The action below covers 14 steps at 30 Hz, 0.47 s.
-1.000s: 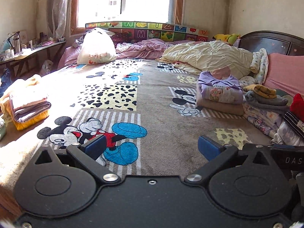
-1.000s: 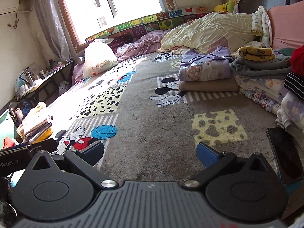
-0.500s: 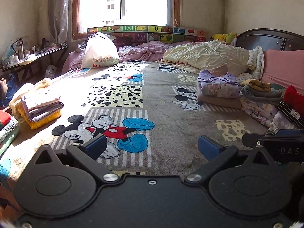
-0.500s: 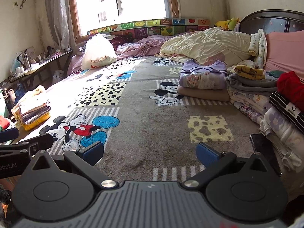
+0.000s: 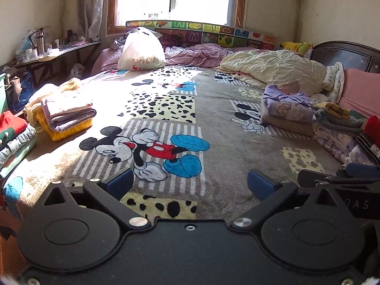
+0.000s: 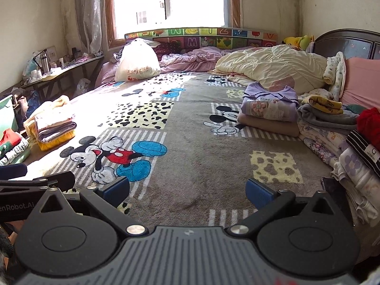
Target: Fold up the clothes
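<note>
Both tongs, left tongs (image 5: 190, 182) and right tongs (image 6: 187, 190), gape empty over the bed (image 5: 225, 166); that floppy clothes pile (image 6: 356, 166) on the right probably wants an edge pinch.

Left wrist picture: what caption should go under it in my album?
Open left gripper hovering over the cartoon mouse blanket, folded clothes stacks on both sides.

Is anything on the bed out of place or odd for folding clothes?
Yes: a dark phone lies on the blanket at the bed's right edge, against the loose clothes pile. It could get buried or knocked off. The folded stacks look tidy.
</note>
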{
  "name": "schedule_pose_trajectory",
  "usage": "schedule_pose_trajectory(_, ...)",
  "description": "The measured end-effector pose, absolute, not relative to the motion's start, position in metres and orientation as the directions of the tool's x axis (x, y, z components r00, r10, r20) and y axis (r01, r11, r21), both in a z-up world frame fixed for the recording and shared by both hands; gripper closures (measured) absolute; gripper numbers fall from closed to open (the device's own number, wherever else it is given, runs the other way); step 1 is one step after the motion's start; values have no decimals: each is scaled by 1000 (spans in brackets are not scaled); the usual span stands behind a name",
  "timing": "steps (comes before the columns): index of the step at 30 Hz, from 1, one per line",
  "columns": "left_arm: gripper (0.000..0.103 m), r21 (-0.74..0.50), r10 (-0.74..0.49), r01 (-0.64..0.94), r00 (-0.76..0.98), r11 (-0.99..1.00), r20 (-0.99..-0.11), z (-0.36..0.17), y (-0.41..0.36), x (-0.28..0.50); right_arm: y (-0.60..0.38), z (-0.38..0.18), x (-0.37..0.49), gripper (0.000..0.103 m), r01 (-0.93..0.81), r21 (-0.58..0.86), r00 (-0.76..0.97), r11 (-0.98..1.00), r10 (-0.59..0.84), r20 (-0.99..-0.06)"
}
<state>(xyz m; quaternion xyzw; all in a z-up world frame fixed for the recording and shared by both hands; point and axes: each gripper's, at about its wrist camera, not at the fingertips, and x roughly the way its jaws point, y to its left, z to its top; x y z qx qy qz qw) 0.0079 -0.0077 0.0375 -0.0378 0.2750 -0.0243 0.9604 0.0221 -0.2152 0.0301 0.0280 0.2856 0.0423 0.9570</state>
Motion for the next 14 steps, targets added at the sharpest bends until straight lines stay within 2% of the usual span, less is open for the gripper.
schedule_pose_trajectory(14, 0, -34, 27, -51, 858, 998, -513, 28, -6, 13, -206, 12, 34, 0, -83, 111, 807, 990, 132, -575)
